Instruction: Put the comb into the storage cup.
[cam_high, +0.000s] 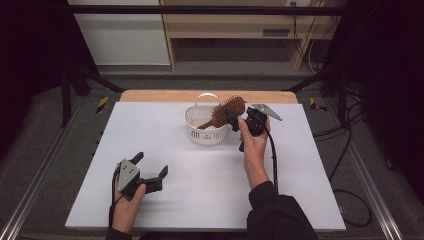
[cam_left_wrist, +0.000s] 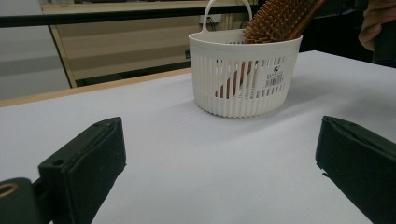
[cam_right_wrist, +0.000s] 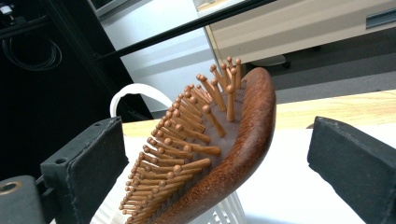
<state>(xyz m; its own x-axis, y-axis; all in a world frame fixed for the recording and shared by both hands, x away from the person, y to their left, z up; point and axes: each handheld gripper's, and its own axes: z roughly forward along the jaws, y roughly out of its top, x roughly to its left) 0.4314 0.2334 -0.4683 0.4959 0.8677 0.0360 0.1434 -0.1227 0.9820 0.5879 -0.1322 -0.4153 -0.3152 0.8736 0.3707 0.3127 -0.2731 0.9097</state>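
Note:
A white slotted basket (cam_high: 205, 136) with a loop handle stands at the far middle of the table. In it a brown wooden hairbrush (cam_high: 229, 108) leans handle-down, its bristled head sticking out over the right rim. My right gripper (cam_high: 234, 118) is at that head. In the right gripper view the brush head (cam_right_wrist: 233, 154) lies between the wide-apart jaws with a gap on each side, so the right gripper (cam_right_wrist: 217, 161) is open. My left gripper (cam_high: 151, 163) rests open at the front left, holding nothing. It faces the basket (cam_left_wrist: 243, 88) and the hairbrush (cam_left_wrist: 280, 21).
A white sheet (cam_high: 200, 200) covers the table, with a wooden strip (cam_high: 150, 96) along the far edge. Beyond it stand a wooden shelf unit (cam_high: 235, 30) and black frame bars. Cables (cam_high: 350, 150) lie on the floor at the right.

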